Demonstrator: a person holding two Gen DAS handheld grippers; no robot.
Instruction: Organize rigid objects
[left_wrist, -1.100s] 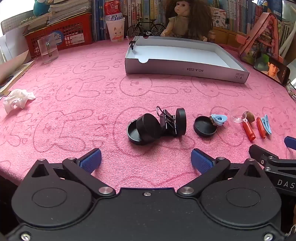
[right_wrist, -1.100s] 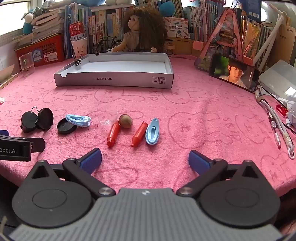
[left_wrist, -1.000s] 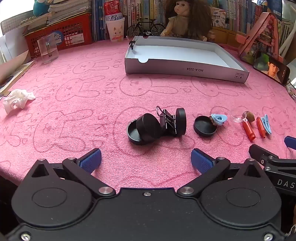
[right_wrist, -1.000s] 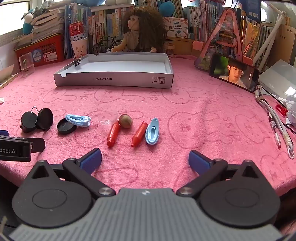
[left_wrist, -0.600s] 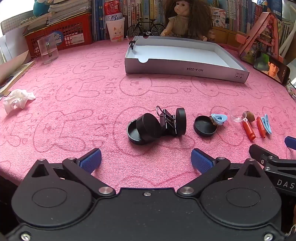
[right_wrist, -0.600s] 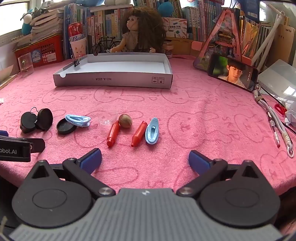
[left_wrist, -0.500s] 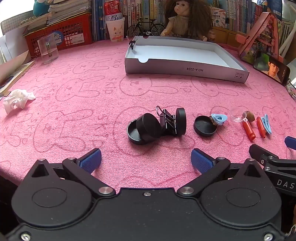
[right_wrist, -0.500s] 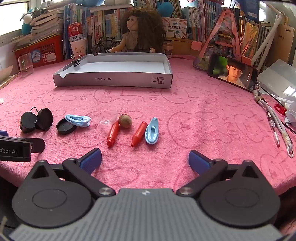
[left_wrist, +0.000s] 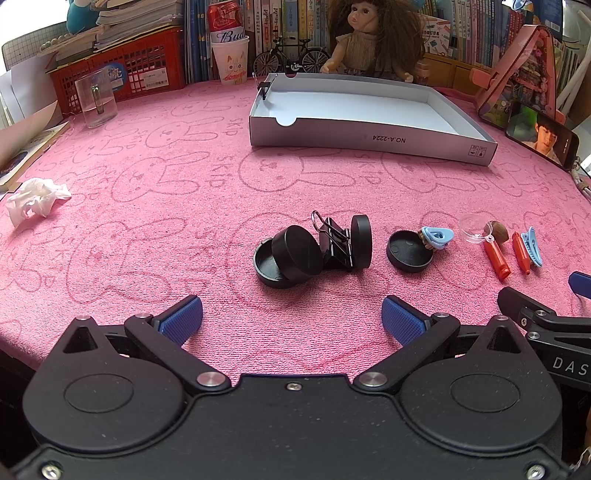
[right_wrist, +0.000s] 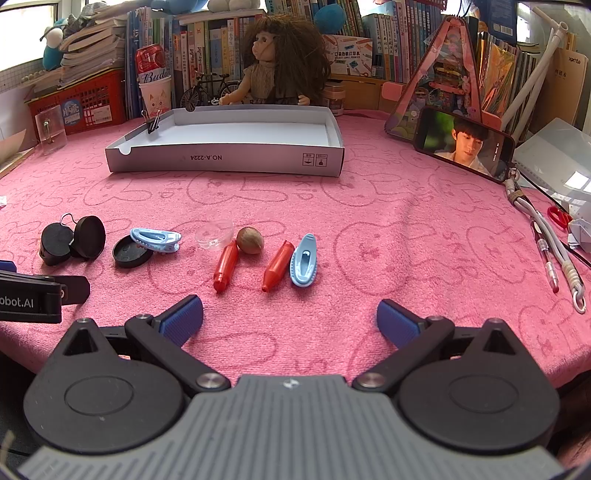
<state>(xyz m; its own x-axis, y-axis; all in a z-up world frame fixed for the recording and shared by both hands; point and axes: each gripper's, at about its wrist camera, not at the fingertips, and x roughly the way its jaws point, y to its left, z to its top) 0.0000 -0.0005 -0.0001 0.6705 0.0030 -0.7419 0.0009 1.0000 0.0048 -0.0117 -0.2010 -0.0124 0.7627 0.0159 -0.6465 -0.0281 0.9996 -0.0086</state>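
Left gripper (left_wrist: 291, 317), jaws apart and holding nothing, faces a pile of black lids (left_wrist: 288, 256) with a binder clip (left_wrist: 334, 236). Right gripper (right_wrist: 290, 319), also apart, faces 2 red tubes (right_wrist: 226, 265), a nut (right_wrist: 250, 240) and blue clips (right_wrist: 303, 265). Beyond, a white box (right_wrist: 225, 158) holds only 1 small clip (right_wrist: 153, 120) on its left rim.
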